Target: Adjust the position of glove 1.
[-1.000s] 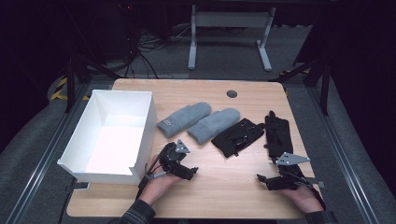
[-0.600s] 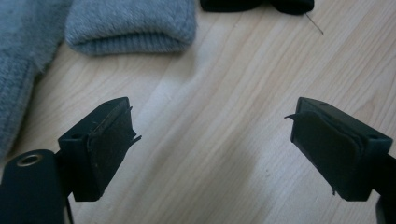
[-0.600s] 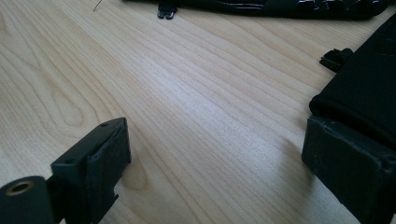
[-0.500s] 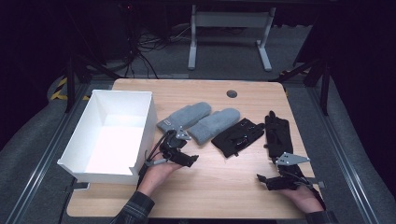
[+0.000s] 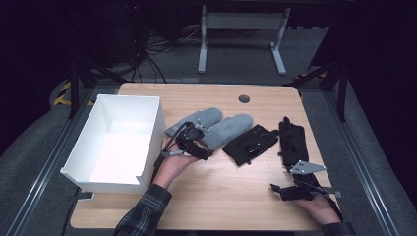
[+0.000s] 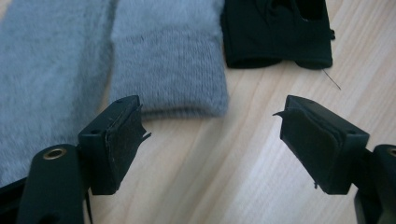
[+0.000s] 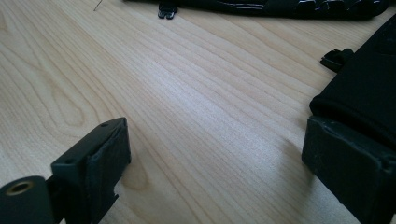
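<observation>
Grey knit mitten (image 6: 170, 60), the right one of the pair, is lying cuff-first just ahead of the left gripper (image 6: 210, 126), which has been moving from the table's front edge up toward 12 o'clock and is now hovering at the cuff. Its jaws have just been closing a little but are still standing spread, nothing between them, bare wood showing in the gap. Reads like a lining-up for a pinch on that cuff; the grab is not done yet. Second grey mitten (image 5: 194, 121) is lying at 10 o'clock of the first, touching it. Right gripper (image 5: 291, 191) is resting near the table's 5 o'clock corner, jaws spread, pinching nothing, a black glove (image 7: 362, 91) edge just beside its right jaw. Another black glove (image 5: 251, 143) is lying at 3 o'clock of the mittens. White box (image 5: 147, 110) is sitting empty at 9 o'clock, likely the drop spot. Wooden table (image 5: 221, 196) is light-grained; dark room, grey floor, metal stand legs (image 5: 241, 39) at 12 o'clock.
</observation>
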The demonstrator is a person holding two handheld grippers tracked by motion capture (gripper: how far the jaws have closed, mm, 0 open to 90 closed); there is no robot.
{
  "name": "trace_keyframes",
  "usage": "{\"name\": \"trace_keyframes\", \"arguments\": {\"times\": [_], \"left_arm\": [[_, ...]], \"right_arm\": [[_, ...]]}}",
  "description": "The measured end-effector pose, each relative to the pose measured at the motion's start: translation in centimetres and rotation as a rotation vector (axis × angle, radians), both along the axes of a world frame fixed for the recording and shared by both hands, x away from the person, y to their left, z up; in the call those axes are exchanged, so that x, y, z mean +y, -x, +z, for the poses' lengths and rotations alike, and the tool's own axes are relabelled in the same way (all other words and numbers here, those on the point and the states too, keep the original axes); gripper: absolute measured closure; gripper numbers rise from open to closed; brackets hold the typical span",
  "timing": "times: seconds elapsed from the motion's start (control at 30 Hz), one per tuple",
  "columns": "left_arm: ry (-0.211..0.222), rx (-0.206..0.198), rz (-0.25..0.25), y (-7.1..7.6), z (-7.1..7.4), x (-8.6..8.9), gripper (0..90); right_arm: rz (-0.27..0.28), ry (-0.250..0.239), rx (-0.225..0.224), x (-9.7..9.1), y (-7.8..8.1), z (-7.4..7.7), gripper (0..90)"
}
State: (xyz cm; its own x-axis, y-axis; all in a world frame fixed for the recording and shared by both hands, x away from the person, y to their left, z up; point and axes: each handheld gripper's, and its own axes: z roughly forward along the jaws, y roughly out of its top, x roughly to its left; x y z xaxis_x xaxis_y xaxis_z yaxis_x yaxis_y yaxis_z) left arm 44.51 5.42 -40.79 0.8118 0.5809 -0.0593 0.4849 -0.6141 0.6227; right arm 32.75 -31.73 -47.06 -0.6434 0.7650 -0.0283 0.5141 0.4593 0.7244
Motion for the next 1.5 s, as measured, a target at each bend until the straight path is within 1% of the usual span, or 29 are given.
{"name": "trace_keyframes", "arguments": {"times": [0.03, 0.1, 0.23, 0.27, 0.3, 0.4, 0.43, 0.5, 0.57, 0.67, 0.7, 0.77, 0.8, 0.87, 0.9, 0.93, 0.97, 1.0, 1.03, 1.13, 1.17, 1.2, 1.23, 1.33, 1.37, 1.4, 1.43, 1.47, 1.5], "left_arm": [[0.002, 0.002, -0.003, -0.4, 0.2, -0.3, 22.0], [-0.001, -0.002, -0.005, -0.7, 0.2, -0.5, 22.0], [-0.017, -0.007, -0.021, -1.5, 0.4, -1.5, 22.3], [-0.026, -0.010, -0.027, -2.0, 0.4, -1.8, 22.2], [-0.026, -0.010, -0.027, -2.0, 0.4, -1.8, 22.3], [-0.028, -0.016, -0.036, -2.9, 0.6, -2.3, 22.6], [-0.026, -0.014, -0.046, -3.5, 0.6, -2.7, 22.6], [-0.027, -0.013, -0.048, -3.8, 0.6, -3.0, 22.7], [-0.027, -0.008, -0.060, -4.5, 0.4, -3.5, 22.7], [-0.026, -0.007, -0.064, -5.6, 0.1, -4.5, 22.7], [-0.026, -0.007, -0.064, -5.6, 0.1, -4.5, 22.7], [-0.038, -0.006, -0.068, -6.4, -0.1, -5.1, 22.7], [-0.038, -0.006, -0.068, -6.4, -0.1, -5.1, 22.7], [-0.031, 0.005, -0.065, -7.1, -0.5, -5.7, 22.6], [-0.036, 0.011, -0.063, -7.4, -0.8, -5.9, 22.4], [-0.036, 0.011, -0.063, -7.4, -0.8, -5.9, 22.1], [-0.050, 0.022, -0.067, -7.9, -1.4, -6.2, 22.1], [-0.050, 0.022, -0.067, -7.9, -1.4, -6.2, 22.1], [-0.051, 0.035, -0.067, -8.2, -1.8, -6.4, 22.2], [-0.059, 0.029, -0.062, -8.4, -2.1, -6.7, 23.5], [-0.062, 0.027, -0.061, -8.4, -2.2, -6.7, 28.5], [-0.066, 0.023, -0.059, -8.4, -2.2, -6.7, 28.5], [-0.075, 0.007, -0.057, -8.4, -2.2, -6.7, 35.6], [-0.069, 0.008, -0.065, -8.3, -2.2, -6.6, 52.3], [-0.065, 0.008, -0.069, -8.3, -2.2, -6.6, 52.3], [-0.067, 0.010, -0.074, -8.3, -2.3, -6.5, 57.6], [-0.063, -0.001, -0.070, -8.1, -2.2, -6.6, 69.0], [-0.063, -0.001, -0.070, -8.1, -2.2, -6.6, 74.1], [-0.056, -0.004, -0.070, -8.1, -2.2, -6.5, 74.1]], "right_arm": [[0.000, 0.000, 0.000, 0.0, 0.0, 0.0, 8.3], [0.000, 0.000, 0.000, 0.0, 0.0, 0.0, 8.3], [0.000, 0.000, 0.000, 0.0, 0.0, 0.0, 8.3], [0.000, 0.000, 0.000, 0.0, 0.0, 0.0, 8.3], [0.000, 0.000, 0.000, 0.0, 0.0, 0.0, 8.3], [0.000, 0.000, 0.000, 0.0, 0.0, 0.0, 8.3], [0.001, 0.000, 0.000, 0.0, 0.0, 0.0, 8.3], [0.000, 0.000, 0.000, 0.0, 0.0, 0.0, 8.3], [0.000, 0.000, 0.000, 0.0, 0.0, 0.0, 8.3], [0.001, 0.000, 0.000, 0.0, 0.0, 0.0, 8.3], [0.001, 0.000, 0.000, 0.0, 0.0, 0.0, 8.3], [0.001, 0.000, 0.000, 0.0, 0.0, 0.0, 8.3], [0.001, 0.000, 0.000, 0.0, 0.0, 0.0, 8.3], [0.001, 0.000, 0.000, 0.0, 0.0, 0.0, 8.3], [0.001, 0.000, 0.000, 0.0, 0.0, 0.0, 8.3], [0.001, 0.000, 0.000, 0.0, 0.0, 0.0, 8.3], [0.002, 0.000, 0.000, 0.0, 0.0, 0.0, 8.3], [0.002, 0.000, 0.000, 0.0, 0.0, 0.0, 8.3], [0.002, 0.000, 0.000, 0.0, 0.0, 0.0, 8.3], [0.003, 0.000, 0.000, 0.0, 0.0, 0.0, 8.3], [0.002, 0.000, 0.000, 0.0, 0.0, 0.0, 8.3], [0.002, 0.000, 0.000, 0.0, 0.0, 0.0, 8.3], [0.002, 0.000, 0.000, 0.0, 0.0, 0.0, 8.3], [0.003, 0.000, 0.000, 0.0, 0.0, 0.0, 8.3], [0.002, 0.000, 0.000, 0.0, 0.0, 0.0, 8.3], [0.003, 0.000, 0.000, 0.0, 0.0, 0.0, 8.3], [0.003, 0.000, 0.000, 0.0, 0.0, 0.0, 8.3], [0.003, 0.000, 0.000, 0.0, 0.0, 0.0, 8.3], [0.003, 0.000, 0.000, 0.0, 0.0, 0.0, 8.3]]}}
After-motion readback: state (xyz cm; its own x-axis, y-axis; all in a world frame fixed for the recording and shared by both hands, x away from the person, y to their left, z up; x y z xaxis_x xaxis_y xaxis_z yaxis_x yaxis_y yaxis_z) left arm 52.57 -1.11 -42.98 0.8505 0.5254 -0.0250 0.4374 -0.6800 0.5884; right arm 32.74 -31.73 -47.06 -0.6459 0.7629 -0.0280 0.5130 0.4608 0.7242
